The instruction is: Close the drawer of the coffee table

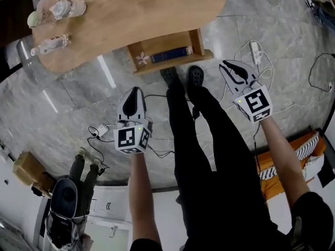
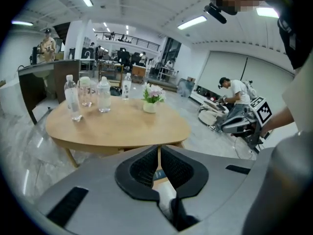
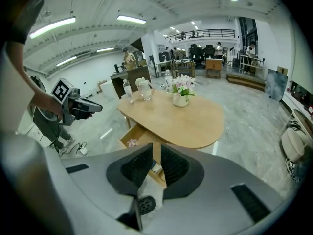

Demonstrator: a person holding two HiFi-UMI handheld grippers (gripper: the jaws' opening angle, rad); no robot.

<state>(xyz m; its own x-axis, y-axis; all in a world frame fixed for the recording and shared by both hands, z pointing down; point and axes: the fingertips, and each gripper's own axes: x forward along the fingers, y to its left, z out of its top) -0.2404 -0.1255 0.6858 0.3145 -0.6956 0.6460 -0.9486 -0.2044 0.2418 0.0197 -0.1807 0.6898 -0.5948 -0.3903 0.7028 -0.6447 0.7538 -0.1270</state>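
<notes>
The drawer [image 1: 170, 51] stood pulled out from under the near edge of the coffee table [image 1: 131, 9], open at the top. Inside it lay a dark blue book [image 1: 171, 54] toward the right. A small pale pink thing [image 1: 142, 59], shaped like a flower, lay at the left end. Clear bottles and glasses [image 1: 62, 8] stood grouped at one end of the tabletop. A white pot of flowers [image 3: 181, 98] showed in the right gripper view.

The left gripper [image 1: 135, 92] and the right gripper [image 1: 227, 65] both hung over the marble floor, well apart from the drawer, one on each side of the person's legs. Each had its jaws pressed together with nothing between them. The person's black shoes [image 1: 180, 77] stood just in front of the drawer.

A power strip [image 1: 255, 50] lay on the floor near the right gripper, and a small white adapter [image 1: 101, 131] lay near the left one. Another person [image 1: 68, 203] sat low on the floor at the lower left.

In both gripper views the jaws covered part of the drawer. What the pink thing was could not be made out.
</notes>
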